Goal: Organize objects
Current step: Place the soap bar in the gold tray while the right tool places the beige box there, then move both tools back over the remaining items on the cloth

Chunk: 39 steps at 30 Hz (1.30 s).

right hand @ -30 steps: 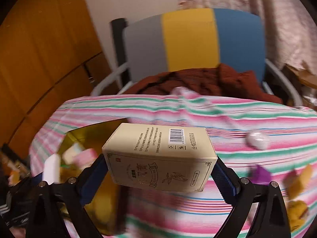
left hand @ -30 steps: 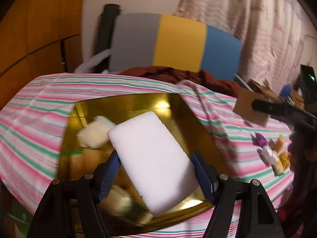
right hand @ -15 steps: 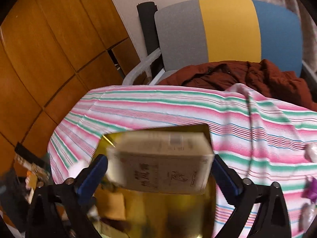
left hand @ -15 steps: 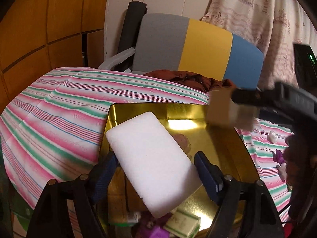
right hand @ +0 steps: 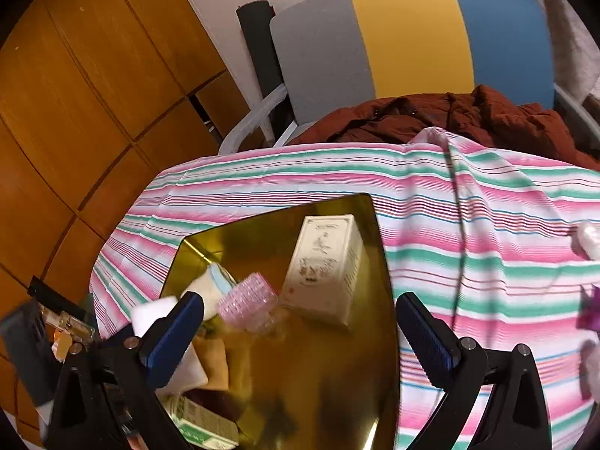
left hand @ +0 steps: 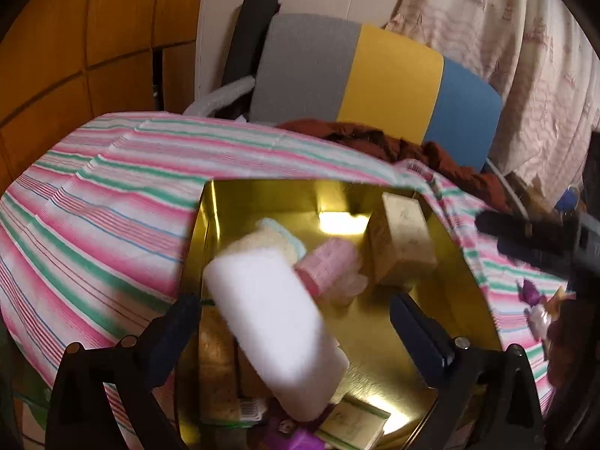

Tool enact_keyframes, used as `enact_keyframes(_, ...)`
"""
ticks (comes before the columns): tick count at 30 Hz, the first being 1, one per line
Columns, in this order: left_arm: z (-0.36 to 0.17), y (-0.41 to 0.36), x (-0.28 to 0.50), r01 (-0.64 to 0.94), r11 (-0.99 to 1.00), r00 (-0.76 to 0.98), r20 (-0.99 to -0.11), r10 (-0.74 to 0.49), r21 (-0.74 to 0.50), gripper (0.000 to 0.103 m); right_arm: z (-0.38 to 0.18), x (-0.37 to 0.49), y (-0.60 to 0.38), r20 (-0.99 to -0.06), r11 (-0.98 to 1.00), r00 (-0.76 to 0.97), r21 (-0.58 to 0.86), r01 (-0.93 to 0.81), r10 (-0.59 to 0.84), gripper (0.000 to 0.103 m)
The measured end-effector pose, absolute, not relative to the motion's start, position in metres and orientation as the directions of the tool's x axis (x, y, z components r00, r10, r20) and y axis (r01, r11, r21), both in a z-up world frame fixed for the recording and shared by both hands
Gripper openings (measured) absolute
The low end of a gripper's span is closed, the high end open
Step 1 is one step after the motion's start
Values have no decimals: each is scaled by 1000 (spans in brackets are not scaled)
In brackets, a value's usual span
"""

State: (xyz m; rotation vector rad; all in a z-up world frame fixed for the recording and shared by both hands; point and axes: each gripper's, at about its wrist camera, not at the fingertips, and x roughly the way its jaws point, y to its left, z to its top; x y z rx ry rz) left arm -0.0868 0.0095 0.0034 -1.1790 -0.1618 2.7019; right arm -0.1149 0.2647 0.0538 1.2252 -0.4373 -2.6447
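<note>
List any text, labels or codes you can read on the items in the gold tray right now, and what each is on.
Nothing can be read as words.
Cream box: ornate dark print and a small red mark on its top face, too small and blurred to read.
Green and white packet: printing too blurred to read.
Item at the near edge of the gold tray: a barcode label, digits illegible.
White foam block: no text.

Motion-blurred white block (left hand: 275, 328) over tray (left hand: 461, 300)
</note>
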Motion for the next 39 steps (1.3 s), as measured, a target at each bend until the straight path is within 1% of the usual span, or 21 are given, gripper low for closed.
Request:
enact_keyframes(5, 18, 15, -74, -115, -984, -704, -687, 179, -138, 103, 58, -95, 272, -706, -951, -662, 306, 38, -254, 103)
enact_keyframes(9, 20, 10, -65, -81, -991, -713, -688, 131, -104, 103, 60, -82, 272, -705, -968, -679, 248, 36, -206, 103)
enact_keyframes(15, 26, 16, -47, -85, -996, -732, -675, 91, -42, 103, 59, -66, 263, -704, -981, -689, 185, 58, -173, 103)
enact_keyframes(24, 29, 25, -31, -108, -993, -736, -668, 114, -50, 103, 57, -48, 254, -701, -987, -696, 135, 82, -154, 103)
enact_keyframes(39, 35, 44, -19, -179, -983, -746, -647, 157, -32, 102, 64, -34, 283, -691, -995, -719, 100, 15, -81, 103)
